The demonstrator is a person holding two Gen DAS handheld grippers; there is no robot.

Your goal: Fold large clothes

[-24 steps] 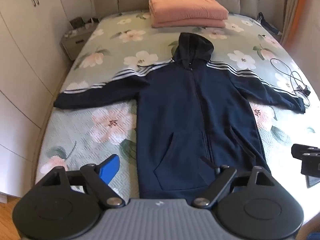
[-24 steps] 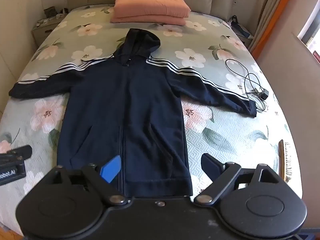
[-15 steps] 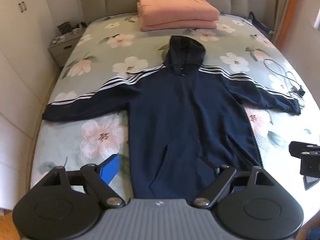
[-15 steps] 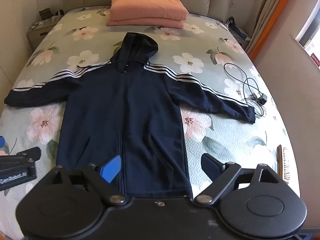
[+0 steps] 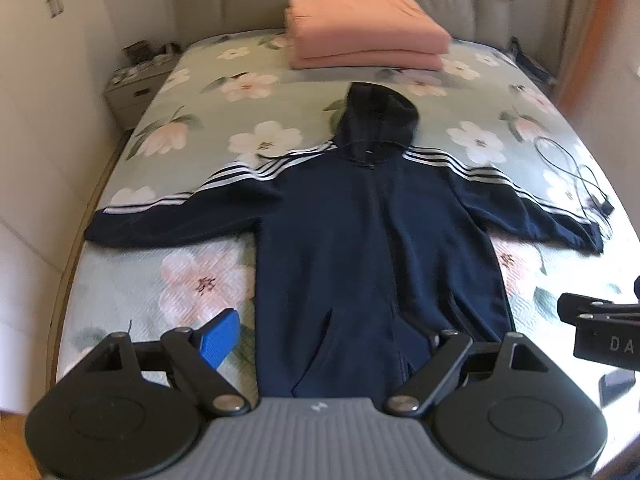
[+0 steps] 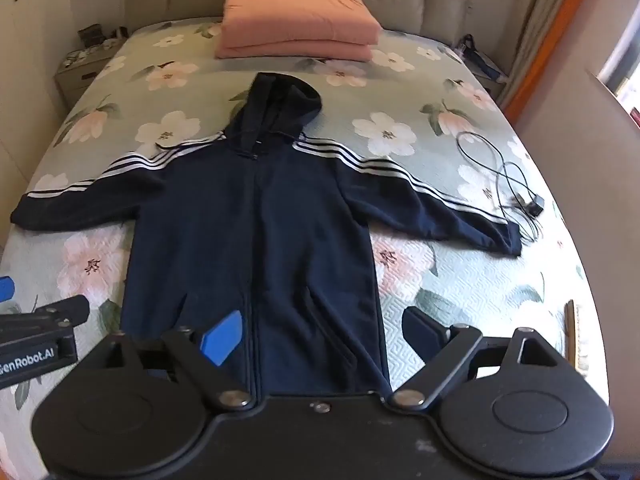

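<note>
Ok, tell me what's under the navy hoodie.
The hoodie lies spread flat on the floral bedspread, which shows all around it. Anything beneath the fabric is covered and cannot be seen.

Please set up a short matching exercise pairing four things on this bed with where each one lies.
Things:
1. hoodie
2. pink blanket
3. black cable
4. left gripper

Places:
A. folded at the headboard
B. coiled by the hoodie's right-side cuff
C. spread flat mid-bed, sleeves out
D. open over the hoodie's hem

Pairs: 1-C, 2-A, 3-B, 4-D
</note>
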